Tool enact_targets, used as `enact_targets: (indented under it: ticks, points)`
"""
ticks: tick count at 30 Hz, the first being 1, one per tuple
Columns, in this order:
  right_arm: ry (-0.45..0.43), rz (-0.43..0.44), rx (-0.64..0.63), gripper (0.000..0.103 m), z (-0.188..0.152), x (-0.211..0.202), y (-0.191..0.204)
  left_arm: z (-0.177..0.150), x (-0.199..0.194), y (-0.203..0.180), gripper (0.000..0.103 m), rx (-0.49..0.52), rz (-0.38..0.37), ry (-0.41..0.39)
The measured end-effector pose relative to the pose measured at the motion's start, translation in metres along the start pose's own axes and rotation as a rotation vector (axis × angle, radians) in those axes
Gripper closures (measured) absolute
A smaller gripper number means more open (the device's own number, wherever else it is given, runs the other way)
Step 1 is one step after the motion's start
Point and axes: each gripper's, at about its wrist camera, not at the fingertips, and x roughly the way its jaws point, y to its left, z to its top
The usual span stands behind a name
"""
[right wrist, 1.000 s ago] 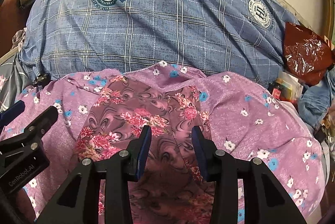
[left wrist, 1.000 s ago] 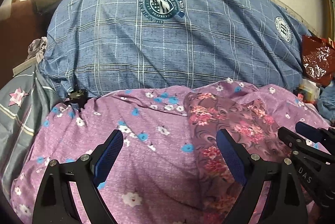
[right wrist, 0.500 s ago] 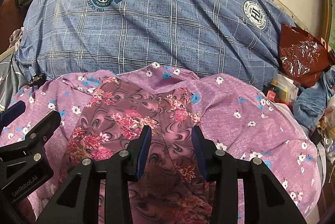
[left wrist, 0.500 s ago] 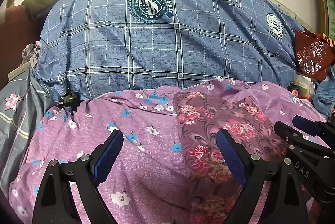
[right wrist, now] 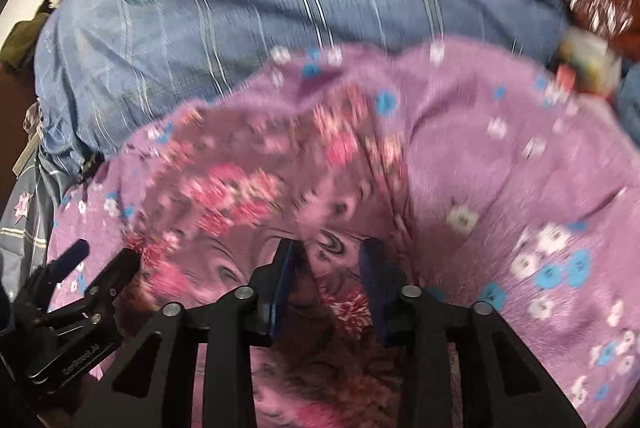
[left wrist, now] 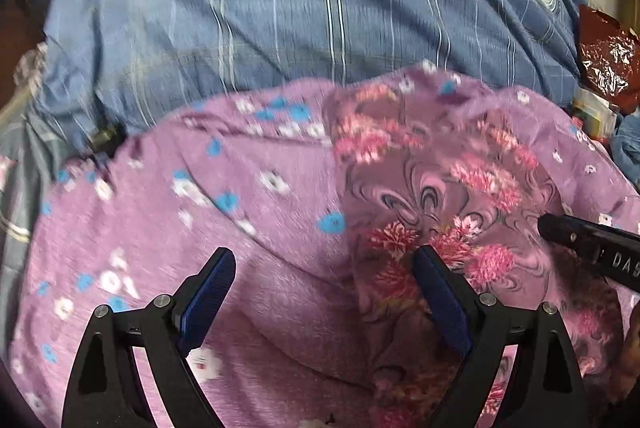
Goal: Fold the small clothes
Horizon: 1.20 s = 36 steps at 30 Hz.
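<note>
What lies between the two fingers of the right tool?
In the right wrist view, only the dark mauve swirl-and-flower garment lies between them; the right tool is open.

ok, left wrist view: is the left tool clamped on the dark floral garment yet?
No. The left tool is wide open, with lilac sheet showing between its pads, and only its right pad reaches the dark floral garment.

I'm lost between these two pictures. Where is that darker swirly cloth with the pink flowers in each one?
Left wrist view: the swirly pink-flowered garment fills the centre-right, beyond the left gripper.
Right wrist view: it spreads across the centre-left and runs down between the fingers of the right gripper.
Shared landmark: the blue plaid pillow across the top of both.
</note>
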Motion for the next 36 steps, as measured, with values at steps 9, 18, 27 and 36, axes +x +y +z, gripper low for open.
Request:
enact_targets:
  ticks: [9,18,27,36]
  points:
    - [-0.097,0.061,0.076,0.067,0.027,-0.022,-0.022,0.011,-0.008,0.005,0.012,-0.048,-0.044,-0.039]
    - [0.037,0.076,0.076,0.067,0.062,0.034,-0.016,0.006,-0.001,-0.003,0.012,-0.017,-0.037,-0.017]
    - [-0.09,0.032,0.024,0.098,0.06,0.008,-0.009,0.005,0.0,-0.003,0.012,-0.027,-0.025,-0.023]
    - [-0.09,0.059,0.116,0.071,0.053,-0.004,-0.033,0.006,0.0,-0.004,0.012,-0.017,-0.009,-0.016]
